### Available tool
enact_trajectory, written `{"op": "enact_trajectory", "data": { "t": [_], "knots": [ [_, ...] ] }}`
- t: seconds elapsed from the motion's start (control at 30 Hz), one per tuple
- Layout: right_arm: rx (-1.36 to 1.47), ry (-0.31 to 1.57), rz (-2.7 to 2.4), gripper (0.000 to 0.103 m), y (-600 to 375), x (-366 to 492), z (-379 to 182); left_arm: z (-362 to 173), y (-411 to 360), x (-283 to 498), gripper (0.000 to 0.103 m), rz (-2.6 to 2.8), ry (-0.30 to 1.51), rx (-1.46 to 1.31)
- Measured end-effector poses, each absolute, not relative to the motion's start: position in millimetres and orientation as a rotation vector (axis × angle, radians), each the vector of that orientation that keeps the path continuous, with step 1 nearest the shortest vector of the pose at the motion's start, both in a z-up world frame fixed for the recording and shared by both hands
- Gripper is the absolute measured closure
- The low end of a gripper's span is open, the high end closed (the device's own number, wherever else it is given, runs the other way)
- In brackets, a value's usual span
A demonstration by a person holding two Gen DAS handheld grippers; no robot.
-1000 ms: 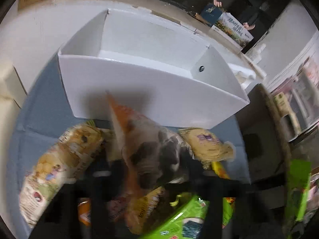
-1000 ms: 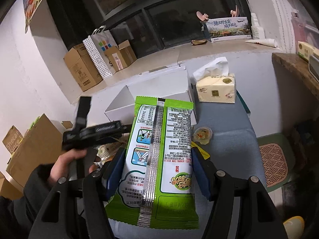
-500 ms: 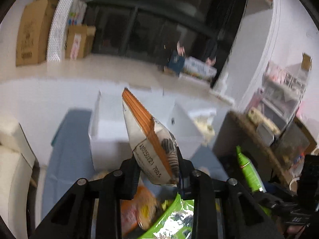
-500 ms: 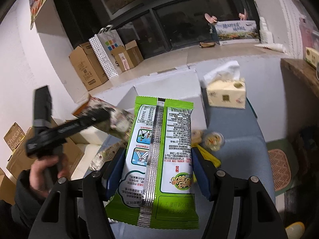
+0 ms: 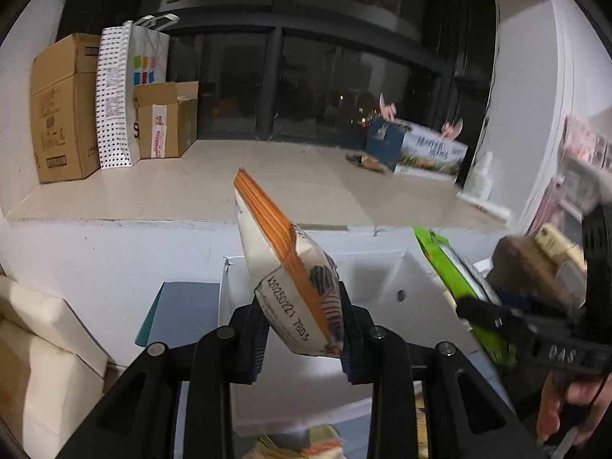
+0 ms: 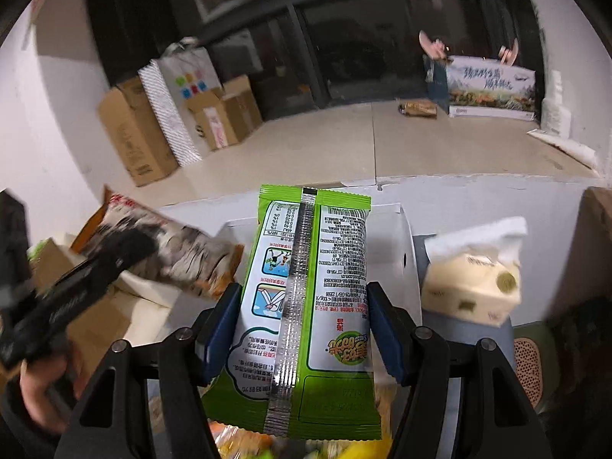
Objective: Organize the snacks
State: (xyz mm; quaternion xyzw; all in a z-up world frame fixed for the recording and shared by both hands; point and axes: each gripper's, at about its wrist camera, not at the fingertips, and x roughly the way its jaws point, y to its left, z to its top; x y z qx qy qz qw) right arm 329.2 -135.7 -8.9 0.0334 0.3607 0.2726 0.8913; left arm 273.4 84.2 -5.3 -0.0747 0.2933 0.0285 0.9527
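Now left gripper (image 5: pixel 302 329) pinches orange pouch (image 5: pixel 290 279) near bottom seam, jaws easing apart; right gripper (image 6: pixel 304 329) clamps green packet (image 6: pixel 306 294) mid-body. Both light, crinkly, slippery; I grip edges over white box (image 5: pixel 386 275).

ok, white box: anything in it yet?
Looks empty as far as visible: the white box shows bare inner walls behind the orange packet. Its floor is mostly hidden, so cannot tell for sure.
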Motion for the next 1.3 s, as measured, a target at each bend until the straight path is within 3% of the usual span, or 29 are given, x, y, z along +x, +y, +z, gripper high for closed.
{"op": "enact_trajectory", "data": {
  "t": [0.03, 0.07, 0.1, 0.17, 0.2, 0.43, 0.67, 0.83, 1.07, 1.3],
  "knots": [
    [0.057, 0.744, 0.561, 0.027, -130.2, 341.1, -13.0, -9.0, 85.2, 279.5, 0.063, 0.065, 0.612, -0.145],
    [0.051, 0.745, 0.548, 0.011, -127.1, 348.7, -16.8, -13.8, 86.2, 287.8, 0.049, 0.080, 0.642, -0.136],
    [0.045, 0.751, 0.536, 0.001, -125.9, 352.5, -18.1, -17.3, 86.9, 292.3, 0.028, 0.092, 0.661, -0.126],
    [0.013, 0.751, 0.511, 0.000, -125.5, 356.5, -22.0, -16.1, 86.9, 290.9, 0.005, 0.106, 0.642, -0.095],
    [0.010, 0.755, 0.512, 0.000, -126.3, 356.3, -23.5, -13.9, 86.3, 286.8, 0.003, 0.104, 0.621, -0.080],
    [0.052, 0.703, 0.591, 0.000, -147.0, 319.0, -16.8, 3.7, 95.1, 255.2, 0.000, 0.052, 0.611, -0.122],
    [0.128, 0.580, 0.648, 0.000, -177.1, 249.0, 8.9, 16.0, 95.4, 180.1, 0.000, 0.019, 0.552, -0.139],
    [0.200, 0.595, 0.696, 0.000, -195.8, 189.2, -6.4, 12.3, 87.6, 124.3, 0.000, -0.012, 0.536, -0.117],
    [0.149, 0.621, 0.678, 0.000, -202.9, 122.0, -45.7, -29.6, 54.9, 64.3, 0.000, -0.203, 0.607, -0.123],
    [0.187, 0.577, 0.660, 0.000, -238.0, 83.0, -52.5, -86.9, 8.9, 70.5, 0.000, -0.396, 0.780, -0.003]
  ]
}}
